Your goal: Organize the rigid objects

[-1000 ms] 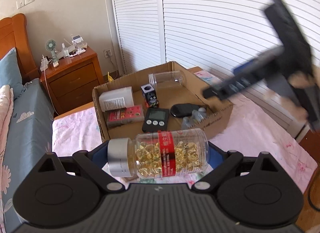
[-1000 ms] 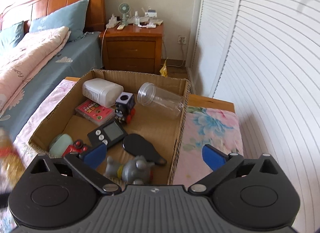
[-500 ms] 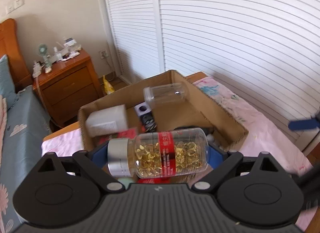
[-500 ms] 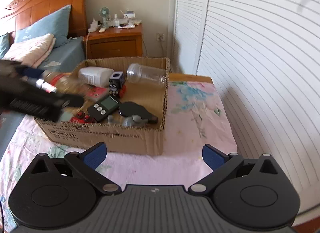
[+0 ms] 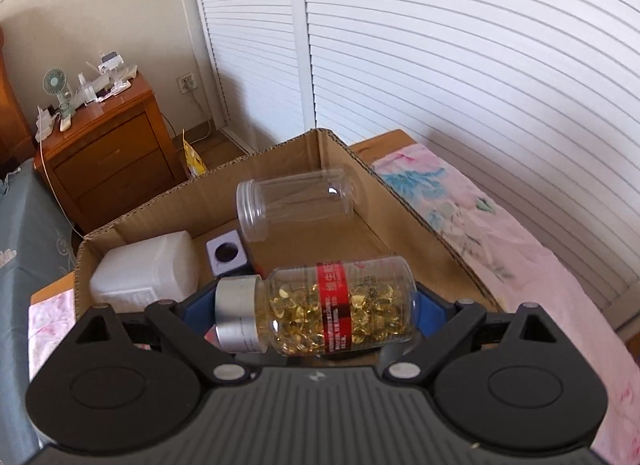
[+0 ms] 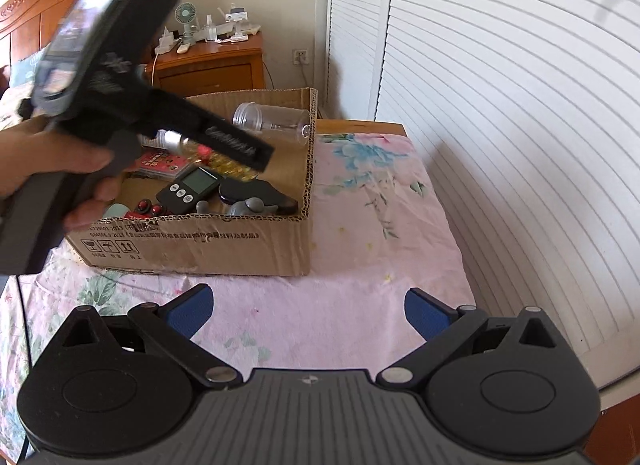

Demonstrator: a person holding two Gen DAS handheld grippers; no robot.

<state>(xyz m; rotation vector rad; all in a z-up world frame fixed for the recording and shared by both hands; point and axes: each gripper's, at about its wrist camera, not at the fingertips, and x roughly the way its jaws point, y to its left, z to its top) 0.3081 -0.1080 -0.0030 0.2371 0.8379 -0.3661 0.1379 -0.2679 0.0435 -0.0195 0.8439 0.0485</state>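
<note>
The left hand-held gripper (image 5: 316,311) held a clear bottle of yellow softgel capsules (image 5: 316,305) crosswise between its blue pads, silver cap toward the left pad and the base toward the right, so the jaws stood wide yet were clamped on the bottle. From the right wrist view the bottle (image 6: 208,151) hung over the open cardboard box (image 6: 224,241), above its middle and not yet resting on anything.

The box sat on a desk under a pink floral cloth (image 6: 360,225) and was already crowded: an empty clear jar (image 5: 294,203) leaning in the far corner, a white plastic container (image 5: 148,269) at the left, a small cube with a round hole (image 5: 226,255), a red packet (image 6: 160,161), a black digital timer (image 6: 192,189), a black oval thing (image 6: 256,193) and a grey toy figure (image 6: 248,207) near the front wall.

The right hand-held gripper (image 6: 308,313) was open with nothing between its pads, hovering over bare cloth in front of the box.

To place the bottle well, it probably needed lowering toward the bare cardboard floor right of the cube and below the jar, kept level, and released only once it was low, since a round bottle dropped from height could roll onto the timer or knock the jar.
</note>
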